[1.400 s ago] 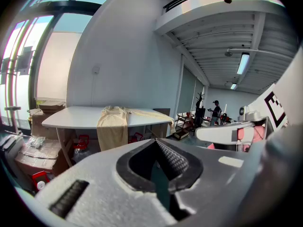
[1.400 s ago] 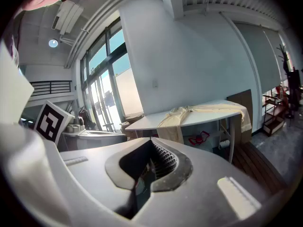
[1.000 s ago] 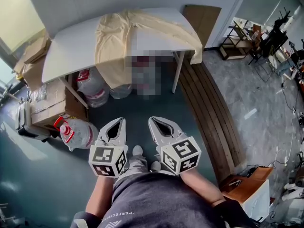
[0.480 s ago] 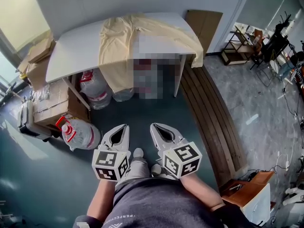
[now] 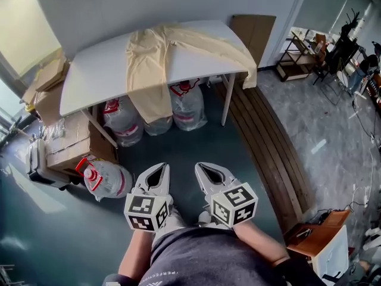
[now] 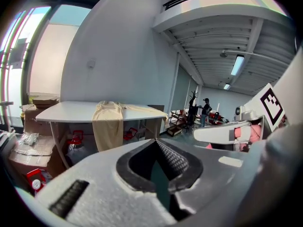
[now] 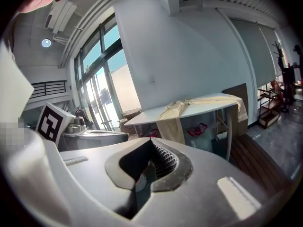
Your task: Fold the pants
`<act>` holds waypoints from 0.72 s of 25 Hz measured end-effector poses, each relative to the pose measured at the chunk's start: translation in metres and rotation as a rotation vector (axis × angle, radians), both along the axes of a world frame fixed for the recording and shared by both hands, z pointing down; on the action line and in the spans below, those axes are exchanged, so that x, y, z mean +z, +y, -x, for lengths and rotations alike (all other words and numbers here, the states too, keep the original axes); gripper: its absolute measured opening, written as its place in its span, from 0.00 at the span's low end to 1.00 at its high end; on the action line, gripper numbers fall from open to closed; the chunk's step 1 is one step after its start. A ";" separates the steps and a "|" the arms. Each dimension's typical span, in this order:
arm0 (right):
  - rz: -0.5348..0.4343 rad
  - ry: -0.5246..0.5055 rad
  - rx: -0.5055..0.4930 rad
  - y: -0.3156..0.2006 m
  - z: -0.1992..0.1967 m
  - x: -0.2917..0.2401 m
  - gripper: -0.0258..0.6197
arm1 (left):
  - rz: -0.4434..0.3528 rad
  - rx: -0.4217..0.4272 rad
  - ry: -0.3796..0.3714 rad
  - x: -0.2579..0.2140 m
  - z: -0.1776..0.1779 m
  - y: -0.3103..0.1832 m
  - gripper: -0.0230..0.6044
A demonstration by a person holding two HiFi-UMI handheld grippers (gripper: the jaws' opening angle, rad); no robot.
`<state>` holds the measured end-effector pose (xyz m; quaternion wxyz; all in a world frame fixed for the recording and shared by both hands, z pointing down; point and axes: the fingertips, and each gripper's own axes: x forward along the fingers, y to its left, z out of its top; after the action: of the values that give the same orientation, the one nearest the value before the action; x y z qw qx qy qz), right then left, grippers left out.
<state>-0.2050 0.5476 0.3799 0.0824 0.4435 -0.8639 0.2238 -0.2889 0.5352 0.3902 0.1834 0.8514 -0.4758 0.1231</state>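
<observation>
Pale yellow pants (image 5: 149, 55) lie spread across a white table (image 5: 89, 79) at the far side of the room. One leg hangs over the front edge; the other runs right and drops off the table's end. My left gripper (image 5: 159, 167) and right gripper (image 5: 201, 167) are held side by side close to my body, well short of the table, both shut and empty. The left gripper view shows the pants (image 6: 108, 122) on the table (image 6: 61, 112) beyond the shut left gripper (image 6: 156, 142). Past the shut right gripper (image 7: 151, 141), the right gripper view has the pants (image 7: 173, 119) too.
Large water jugs (image 5: 187, 103) stand under the table and one jug (image 5: 104, 180) lies on the floor at left. Cardboard boxes (image 5: 62, 145) crowd the table's left side. Wooden planks (image 5: 268, 142) run along the floor at right, with a wooden cabinet (image 5: 318, 240) beyond.
The head view has shifted a little, so the table and both grippers sit slightly lower in the picture. Both grippers stay shut, side by side.
</observation>
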 end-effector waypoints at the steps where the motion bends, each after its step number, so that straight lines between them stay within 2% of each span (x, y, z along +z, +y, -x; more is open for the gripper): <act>1: 0.002 -0.001 0.003 -0.005 0.005 0.000 0.04 | 0.002 0.009 -0.007 0.000 0.004 -0.003 0.04; 12: 0.023 0.009 0.001 -0.084 0.100 0.007 0.04 | 0.038 0.012 -0.027 0.011 0.101 -0.070 0.04; 18: 0.035 0.014 0.021 -0.127 0.146 0.014 0.04 | 0.049 0.050 -0.055 0.020 0.143 -0.110 0.04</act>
<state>-0.3507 0.4209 0.3943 0.0941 0.4526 -0.8546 0.2367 -0.4324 0.4252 0.4104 0.1877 0.8545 -0.4562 0.1625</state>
